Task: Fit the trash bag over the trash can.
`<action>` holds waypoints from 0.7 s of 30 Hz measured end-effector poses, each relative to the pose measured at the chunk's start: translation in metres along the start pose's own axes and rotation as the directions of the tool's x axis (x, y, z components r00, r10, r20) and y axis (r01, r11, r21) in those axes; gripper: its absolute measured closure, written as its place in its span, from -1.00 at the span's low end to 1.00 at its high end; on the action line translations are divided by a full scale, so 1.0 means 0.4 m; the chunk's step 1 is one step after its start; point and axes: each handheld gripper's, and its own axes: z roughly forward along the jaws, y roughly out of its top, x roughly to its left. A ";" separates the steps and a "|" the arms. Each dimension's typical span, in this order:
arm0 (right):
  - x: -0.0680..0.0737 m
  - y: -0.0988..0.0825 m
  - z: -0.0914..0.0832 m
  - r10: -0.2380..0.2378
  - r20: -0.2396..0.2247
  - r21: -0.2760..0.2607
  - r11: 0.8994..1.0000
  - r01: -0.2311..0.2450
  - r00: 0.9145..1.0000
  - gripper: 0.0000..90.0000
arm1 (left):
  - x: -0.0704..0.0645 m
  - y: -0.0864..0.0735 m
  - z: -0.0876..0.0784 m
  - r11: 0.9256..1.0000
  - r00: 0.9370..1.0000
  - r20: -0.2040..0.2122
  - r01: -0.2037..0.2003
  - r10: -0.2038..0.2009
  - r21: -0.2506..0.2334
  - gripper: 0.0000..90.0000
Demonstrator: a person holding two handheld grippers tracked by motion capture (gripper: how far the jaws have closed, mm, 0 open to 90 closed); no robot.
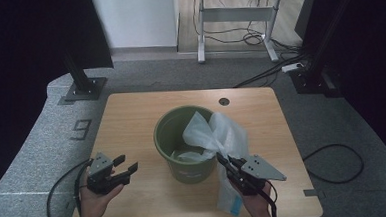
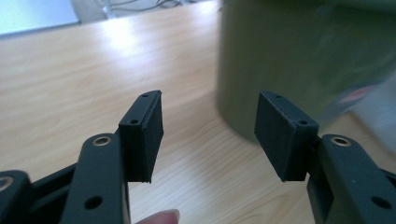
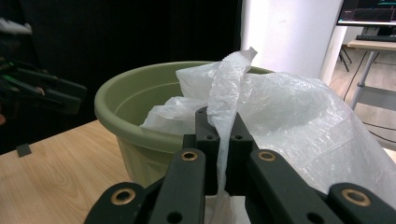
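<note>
Olive-green plastic bucket (image 1: 180, 139): mid-tabletop (image 1: 131, 116). White plastic bag (image 1: 217, 134): draped over the bucket's right rim, pinched in the clenched right gripper (image 1: 226, 163). Left gripper (image 1: 125, 163): released, empty, left of the bucket.

A single dark numeral "9" (image 1: 82, 129) is seen marked on the grey carpeted floor (image 1: 38, 146), just left of the bench (image 1: 131, 111). A red-and-white label (image 2: 357, 95) on the green bucket (image 2: 280, 60) is too blurred to be read.
</note>
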 end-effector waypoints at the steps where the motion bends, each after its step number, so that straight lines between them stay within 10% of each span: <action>1: -0.003 0.001 -0.002 0.005 -0.003 -0.001 1.000 -0.005 1.000 0.91 | -0.016 0.015 -0.004 1.000 1.000 0.010 -0.007 0.007 -0.007 -0.06; 21: -0.029 0.078 0.006 0.026 -0.030 -0.029 0.999 -0.027 0.999 0.91 | -0.211 0.186 0.053 0.980 0.968 0.154 -0.196 0.196 -0.021 -0.10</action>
